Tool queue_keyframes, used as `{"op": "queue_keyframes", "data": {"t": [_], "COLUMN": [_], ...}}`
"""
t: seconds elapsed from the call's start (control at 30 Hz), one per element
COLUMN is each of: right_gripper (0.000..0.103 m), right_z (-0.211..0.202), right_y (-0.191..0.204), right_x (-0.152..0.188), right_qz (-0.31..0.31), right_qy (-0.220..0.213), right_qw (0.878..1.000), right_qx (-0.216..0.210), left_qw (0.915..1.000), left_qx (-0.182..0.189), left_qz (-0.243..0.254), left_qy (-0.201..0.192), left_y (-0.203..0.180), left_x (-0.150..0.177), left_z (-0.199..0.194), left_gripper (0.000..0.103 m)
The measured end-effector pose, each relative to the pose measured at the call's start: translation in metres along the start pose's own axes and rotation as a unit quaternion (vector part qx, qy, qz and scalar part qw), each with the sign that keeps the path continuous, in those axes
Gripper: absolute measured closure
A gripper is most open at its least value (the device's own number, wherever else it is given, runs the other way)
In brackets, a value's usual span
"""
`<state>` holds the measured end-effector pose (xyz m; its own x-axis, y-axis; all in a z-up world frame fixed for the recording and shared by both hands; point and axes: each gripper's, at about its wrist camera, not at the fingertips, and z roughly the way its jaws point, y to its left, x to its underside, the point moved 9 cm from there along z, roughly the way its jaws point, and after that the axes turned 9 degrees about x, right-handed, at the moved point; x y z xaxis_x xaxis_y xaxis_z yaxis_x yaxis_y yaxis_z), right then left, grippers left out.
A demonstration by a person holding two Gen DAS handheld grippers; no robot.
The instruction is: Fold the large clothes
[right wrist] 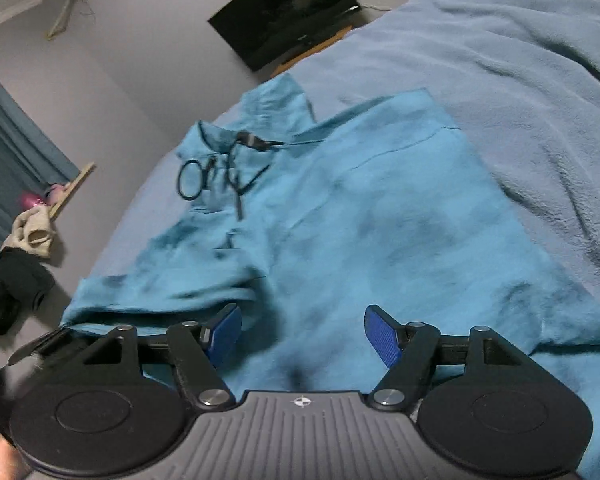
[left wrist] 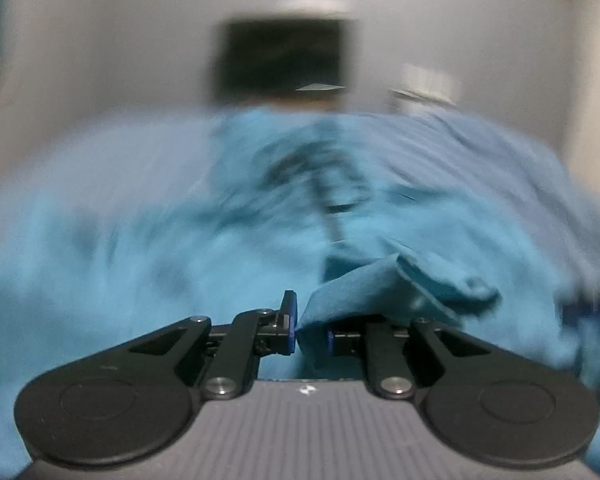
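One teal garment [right wrist: 340, 240], rumpled, black-corded

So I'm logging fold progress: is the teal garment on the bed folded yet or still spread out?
Spread out. The teal garment lies open across the bed, both sleeves out; left gripper pinches only an edge.

1 teal garment [right wrist: 380, 240], spread flat on 1 blue blanket [right wrist: 520, 80]. 1 black cord [right wrist: 228, 164] at its neckline, looped; can't tell if it's one piece or more. 1 dark TV [right wrist: 288, 12] on the wall. 1 curtain [right wrist: 12, 152] at left. 1 clothes pile [right wrist: 16, 268] on the floor, item count unclear. 2 grippers: left gripper [left wrist: 310, 328], right gripper [right wrist: 302, 334], 2 blue pads [right wrist: 382, 336] each. Left view too blurred to count anything further.
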<state>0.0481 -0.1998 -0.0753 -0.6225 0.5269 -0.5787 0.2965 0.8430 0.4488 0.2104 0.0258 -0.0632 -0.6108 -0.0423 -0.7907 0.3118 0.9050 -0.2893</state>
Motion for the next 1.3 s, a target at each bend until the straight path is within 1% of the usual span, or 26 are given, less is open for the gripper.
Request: {"op": "queue_keyframes", "data": {"t": [0.03, 0.07, 0.1, 0.13, 0.17, 0.2, 0.23, 0.27, 0.33, 0.37, 0.4, 0.43, 0.47, 0.53, 0.6, 0.63, 0.67, 0.77, 0.83, 0.93, 0.97, 1.07, 1.17, 1.23, 1.27, 1.3], "right_gripper": [0.032, 0.032, 0.032, 0.032, 0.032, 0.032, 0.032, 0.032, 0.031, 0.031, 0.031, 0.031, 0.031, 0.032, 0.032, 0.032, 0.032, 0.032, 0.036, 0.04, 0.041, 0.041, 0.033, 0.024, 0.021, 0.016], "right_z": [0.001, 0.002, 0.003, 0.004, 0.004, 0.005, 0.005, 0.006, 0.007, 0.007, 0.008, 0.009, 0.009, 0.009, 0.005, 0.002, -0.001, -0.003, 0.009, 0.04, 0.048, 0.053, 0.052, 0.049, 0.045, 0.04], "right_y": [-0.002, -0.004, -0.005, -0.005, -0.005, -0.005, -0.004, -0.003, -0.003, -0.003, -0.003, -0.003, -0.003, -0.002, 0.0, 0.002, 0.003, -0.002, -0.011, -0.032, -0.037, -0.034, -0.026, -0.022, -0.021, -0.019], "right_x": [0.001, 0.001, 0.002, 0.002, 0.002, 0.002, 0.002, 0.003, 0.003, 0.003, 0.004, 0.003, 0.003, 0.001, -0.004, -0.008, -0.013, -0.027, -0.029, -0.017, -0.013, -0.009, -0.009, -0.009, -0.009, -0.013], "right_qz": [0.007, 0.01, 0.009, 0.008, 0.008, 0.007, 0.006, 0.005, 0.001, 0.0, 0.0, 0.0, 0.0, -0.008, -0.027, -0.04, -0.059, -0.106, -0.118, -0.126, -0.132, -0.16, -0.179, -0.181, -0.178, -0.172], "right_qy": [0.004, 0.006, 0.008, 0.009, 0.01, 0.011, 0.011, 0.012, 0.014, 0.016, 0.017, 0.018, 0.017, 0.008, -0.015, -0.032, -0.053, -0.096, -0.085, -0.023, -0.011, -0.02, -0.034, -0.048, -0.059, -0.073], "right_qw": [1.0, 1.0, 1.0, 1.0, 1.0, 1.0, 1.0, 1.0, 1.0, 1.0, 1.0, 1.0, 1.0, 1.0, 0.999, 0.998, 0.996, 0.987, 0.984, 0.98, 0.978, 0.972, 0.968, 0.967, 0.967, 0.968], "right_qx": [-0.001, 0.0, 0.002, 0.003, 0.003, 0.002, 0.002, 0.002, 0.002, 0.002, 0.003, 0.003, 0.004, 0.014, 0.026, 0.033, 0.04, 0.076, 0.1, 0.153, 0.16, 0.172, 0.174, 0.173, 0.172, 0.169], "left_qw": [0.9974, 0.988, 0.9764, 0.9661, 0.9575, 0.9522, 0.9511, 0.9537, 0.966, 0.9715, 0.9755, 0.9775, 0.9786, 0.9788, 0.9788, 0.9777, 0.9768, 0.9739, 0.9732, 0.9723, 0.9723, 0.9729, 0.974, 0.9743, 0.9749, 0.9762], "left_qx": [0.007, 0.009, 0.006, 0.004, -0.007, -0.016, -0.017, -0.022, -0.041, -0.051, -0.057, -0.057, -0.056, -0.061, -0.06, -0.063, -0.067, -0.069, -0.075, -0.078, -0.078, -0.082, -0.087, -0.093, -0.093, -0.09], "left_qz": [-0.072, -0.152, -0.211, -0.251, -0.277, -0.292, -0.294, -0.285, -0.238, -0.212, -0.192, -0.182, -0.175, -0.175, -0.181, -0.187, -0.19, -0.199, -0.197, -0.196, -0.195, -0.189, -0.181, -0.178, -0.175, -0.17], "left_qy": [0.008, 0.026, 0.045, 0.061, 0.078, 0.089, 0.093, 0.095, 0.093, 0.092, 0.091, 0.091, 0.092, 0.087, 0.074, 0.073, 0.072, 0.083, 0.092, 0.101, 0.103, 0.105, 0.103, 0.102, 0.101, 0.1], "left_y": [0.022, 0.047, 0.066, 0.08, 0.09, 0.096, 0.096, 0.094, 0.089, 0.085, 0.082, 0.08, 0.078, 0.079, 0.082, 0.085, 0.088, 0.092, 0.093, 0.096, 0.096, 0.095, 0.094, 0.093, 0.091, 0.088], "left_x": [0.003, 0.012, 0.023, 0.034, 0.044, 0.05, 0.052, 0.051, 0.043, 0.039, 0.036, 0.035, 0.035, 0.033, 0.032, 0.032, 0.033, 0.038, 0.043, 0.046, 0.047, 0.049, 0.049, 0.047, 0.046, 0.044], "left_z": [-0.001, 0.001, 0.003, 0.006, 0.008, 0.011, 0.013, 0.014, 0.016, 0.017, 0.017, 0.017, 0.018, 0.018, 0.018, 0.016, 0.016, 0.02, 0.022, 0.025, 0.027, 0.024, 0.019, 0.018, 0.017, 0.016], "left_gripper": [0.091, 0.091, 0.091, 0.091, 0.091, 0.091, 0.088, 0.086, 0.074, 0.072, 0.067, 0.065, 0.065, 0.065, 0.066, 0.076, 0.08, 0.082, 0.082, 0.082, 0.082, 0.081, 0.077, 0.069, 0.067, 0.063]}}
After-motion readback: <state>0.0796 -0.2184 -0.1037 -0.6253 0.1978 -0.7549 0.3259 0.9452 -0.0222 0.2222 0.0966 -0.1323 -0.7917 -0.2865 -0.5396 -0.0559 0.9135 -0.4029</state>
